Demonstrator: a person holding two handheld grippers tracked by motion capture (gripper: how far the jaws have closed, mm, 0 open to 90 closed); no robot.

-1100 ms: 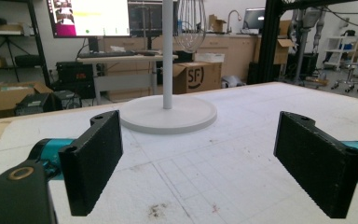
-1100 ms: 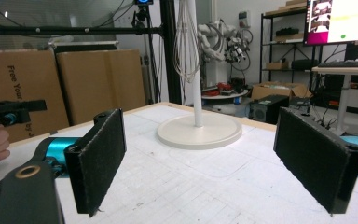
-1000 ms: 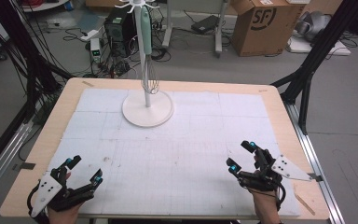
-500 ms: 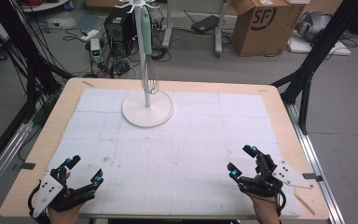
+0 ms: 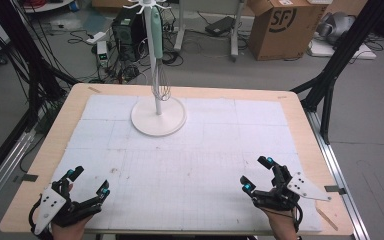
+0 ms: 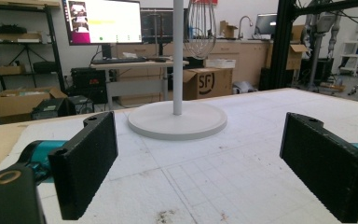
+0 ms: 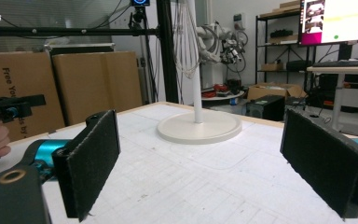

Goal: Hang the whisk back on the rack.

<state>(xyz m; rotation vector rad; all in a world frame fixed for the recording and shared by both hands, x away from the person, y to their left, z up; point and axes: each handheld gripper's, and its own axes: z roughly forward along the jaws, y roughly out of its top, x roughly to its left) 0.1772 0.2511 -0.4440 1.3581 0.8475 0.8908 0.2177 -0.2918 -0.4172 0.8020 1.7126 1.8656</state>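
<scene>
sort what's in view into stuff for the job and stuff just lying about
For the job:
whisk hanging on the white stand
left hand-held gripper, open
right hand-held gripper, open

Lying about:
cardboard box on the floor
cables beyond the table

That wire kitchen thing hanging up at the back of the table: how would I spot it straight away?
Look to the far side of the white mat, where a white stand rises on a round base. From a hook at its top hangs a whisk, with a pale green handle above and a wire balloon below, beside the pole. Nothing else hangs there.

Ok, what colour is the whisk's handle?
Pale mint green; the whisk's handle shows best in the high view.
</scene>
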